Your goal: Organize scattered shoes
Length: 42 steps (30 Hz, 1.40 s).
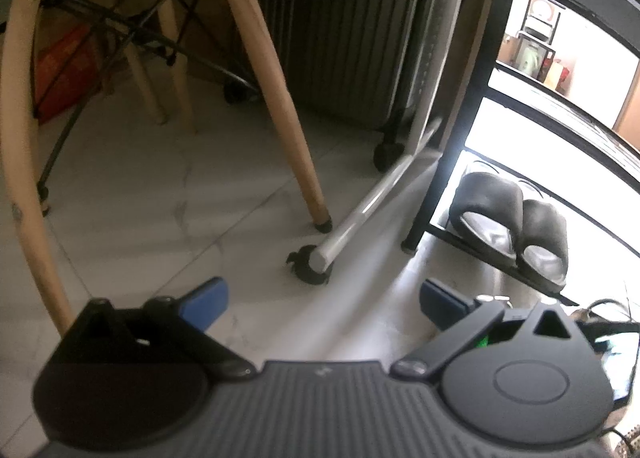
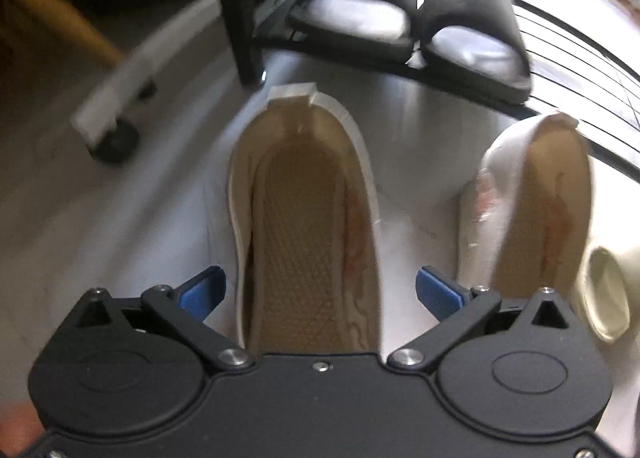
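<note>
Two black slides point(image 2: 404, 13) sit side by side on the rack's bottom shelf point(image 2: 472, 91). Your right gripper point(image 2: 320, 292) is spread wide astride a white sneaker point(image 2: 304, 217), pads apart from it; its mate point(image 2: 536, 209) stands just beside. Your left gripper point(image 1: 320, 306) gapes empty over floor tiles point(image 1: 160, 193).

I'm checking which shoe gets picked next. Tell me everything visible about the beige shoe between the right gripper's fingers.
The beige shoe lies on the pale floor, heel end pointing toward the black shoe rack. It has a white rim, a tan textured insole with reddish stains, and a notched heel tab. It sits between the open right gripper fingers; whether they touch it is unclear. Its mate lies apart to the right.
</note>
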Available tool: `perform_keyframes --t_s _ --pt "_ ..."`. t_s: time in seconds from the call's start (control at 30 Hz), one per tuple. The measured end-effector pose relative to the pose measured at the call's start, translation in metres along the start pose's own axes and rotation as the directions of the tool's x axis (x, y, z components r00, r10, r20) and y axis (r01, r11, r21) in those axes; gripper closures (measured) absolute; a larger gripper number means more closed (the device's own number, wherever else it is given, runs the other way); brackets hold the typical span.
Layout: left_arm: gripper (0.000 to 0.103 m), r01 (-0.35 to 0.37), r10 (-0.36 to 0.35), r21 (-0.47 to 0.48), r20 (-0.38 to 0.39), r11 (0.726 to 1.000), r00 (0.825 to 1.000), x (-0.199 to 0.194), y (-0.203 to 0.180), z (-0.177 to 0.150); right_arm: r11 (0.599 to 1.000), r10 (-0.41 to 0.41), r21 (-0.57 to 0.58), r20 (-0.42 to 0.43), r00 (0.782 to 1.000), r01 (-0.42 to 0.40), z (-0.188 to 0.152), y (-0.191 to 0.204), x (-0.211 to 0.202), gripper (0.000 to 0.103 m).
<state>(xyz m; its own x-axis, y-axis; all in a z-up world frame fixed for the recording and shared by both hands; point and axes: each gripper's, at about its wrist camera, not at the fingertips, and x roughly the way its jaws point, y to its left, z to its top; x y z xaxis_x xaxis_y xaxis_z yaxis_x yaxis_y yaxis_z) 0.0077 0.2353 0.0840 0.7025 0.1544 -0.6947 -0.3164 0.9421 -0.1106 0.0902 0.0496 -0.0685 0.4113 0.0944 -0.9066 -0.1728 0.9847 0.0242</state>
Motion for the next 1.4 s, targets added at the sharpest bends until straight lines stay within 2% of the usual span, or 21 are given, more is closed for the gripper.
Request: perform_keyframes --t_s 0.03,0.07,0.1,0.2,0.37,0.53,0.63,0.67,0.73,0.77,0.8,0.97,1.1,1.2,1.3,1.4 --pt "0.001 0.000 0.000 0.002 -0.001 1.000 1.000 0.000 0.000 0.000 1.000 0.006 -0.014 -0.014 1.000 -0.007 -0.002 0.005 0.004 0.001" --pt "0.001 0.001 -0.001 0.005 -0.002 1.000 1.000 0.001 -0.001 0.000 0.999 0.010 -0.035 -0.027 1.000 -0.011 -0.005 0.008 0.009 0.012" --pt "0.001 0.002 -0.002 0.008 -0.003 1.000 1.000 0.001 -0.002 0.000 0.999 0.010 -0.050 -0.028 1.000 -0.011 -0.007 0.010 0.012 0.027" --pt "0.001 0.002 -0.002 0.014 -0.005 1.000 1.000 0.002 -0.003 -0.001 0.999 0.008 -0.046 -0.006 1.000 -0.009 -0.008 0.009 0.010 0.036" --pt "0.001 -0.004 0.004 0.015 -0.005 1.000 1.000 0.001 -0.002 -0.002 0.999 -0.044 0.035 0.048 0.998 0.042 -0.010 -0.008 -0.003 0.037" --pt "0.001 -0.009 0.009 0.024 -0.007 1.000 1.000 0.003 -0.005 -0.002 0.986 -0.069 0.152 0.037 0.997 0.062 0.001 -0.031 -0.003 0.038" --pt "0.001 -0.014 0.014 0.036 -0.006 0.999 1.000 0.003 -0.007 -0.002 0.983 -0.082 0.167 0.024 0.996 0.077 0.002 -0.033 -0.002 0.037" --pt "0.001 -0.015 0.015 0.038 -0.007 0.999 1.000 0.003 -0.007 -0.003 0.984 -0.079 0.160 0.022 0.997 0.075 0.001 -0.031 -0.004 0.033" --pt "0.001 -0.019 0.019 0.038 -0.010 0.999 1.000 0.004 -0.007 -0.003 0.988 -0.061 0.142 0.020 0.998 0.057 0.001 -0.029 -0.007 0.018" --pt "0.001 -0.020 0.021 0.035 -0.012 0.999 1.000 0.005 -0.007 -0.003 0.988 -0.054 0.148 0.025 0.998 0.050 0.000 -0.030 -0.013 0.004" --pt "0.001 -0.021 0.021 0.031 -0.014 0.999 1.000 0.006 -0.006 -0.003 0.987 -0.047 0.153 0.030 0.998 0.042 -0.001 -0.030 -0.018 0.002" --pt "0.001 -0.017 0.017 0.029 0.001 0.999 1.000 0.004 -0.005 -0.004 0.983 0.016 0.183 0.030 0.999 -0.021 0.003 -0.031 -0.054 0.002" --pt "0.001 -0.021 0.020 0.042 0.016 0.999 1.000 0.002 -0.008 -0.005 0.983 0.055 0.170 0.073 0.996 -0.067 -0.001 -0.041 -0.090 0.002" --pt "0.001 -0.023 0.022 0.056 0.025 0.998 0.999 0.002 -0.011 -0.005 0.987 0.051 0.147 0.137 0.989 -0.071 -0.006 -0.051 -0.122 0.000" --pt "0.001 -0.021 0.019 0.074 0.026 0.997 0.999 0.002 -0.015 -0.007 0.992 0.012 0.120 0.220 0.975 -0.040 -0.009 -0.063 -0.151 0.000" --pt "0.001 -0.011 0.007 0.106 0.032 0.994 0.999 0.001 -0.022 -0.010 0.995 -0.013 0.101 0.255 0.967 -0.013 -0.007 -0.082 -0.169 0.000"
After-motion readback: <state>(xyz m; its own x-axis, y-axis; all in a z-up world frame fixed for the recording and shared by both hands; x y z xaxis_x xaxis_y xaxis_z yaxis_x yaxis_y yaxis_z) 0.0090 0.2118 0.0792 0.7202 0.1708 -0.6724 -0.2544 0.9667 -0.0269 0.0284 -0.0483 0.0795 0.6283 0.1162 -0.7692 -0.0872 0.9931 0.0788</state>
